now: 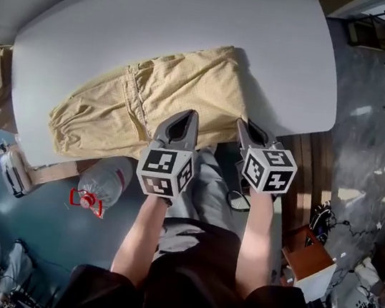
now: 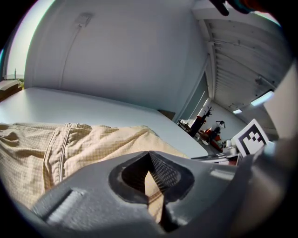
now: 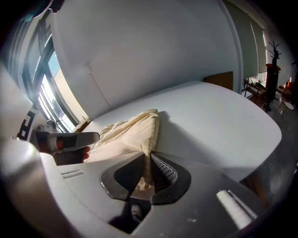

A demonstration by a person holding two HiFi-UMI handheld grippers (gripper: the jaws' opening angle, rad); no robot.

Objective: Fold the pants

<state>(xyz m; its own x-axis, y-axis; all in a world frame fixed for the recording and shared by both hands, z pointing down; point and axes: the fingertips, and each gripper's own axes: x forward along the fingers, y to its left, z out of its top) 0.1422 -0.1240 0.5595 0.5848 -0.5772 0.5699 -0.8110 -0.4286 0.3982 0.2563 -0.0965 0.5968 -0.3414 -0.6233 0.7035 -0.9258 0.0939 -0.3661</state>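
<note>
Gripping near edge of pants (image 1: 143, 98), spread on counter (image 1: 198, 27) (crumpled toward left), with clenched jaws of left gripper (image 1: 189, 115) and right gripper (image 1: 243, 126). Likely starting the fold; next: lift edge, carry across evenly.

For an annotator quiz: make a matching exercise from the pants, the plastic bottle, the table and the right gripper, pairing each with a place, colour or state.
Things:
1. pants
2. plastic bottle
3. table
4. right gripper

Descriptions:
A. white top with a rounded edge
B. down on the floor, below the table's near edge
C. pale yellow, lying on the table
D. jaws closed on the pants' near edge

Pairs: 1-C, 2-B, 3-A, 4-D.
</note>
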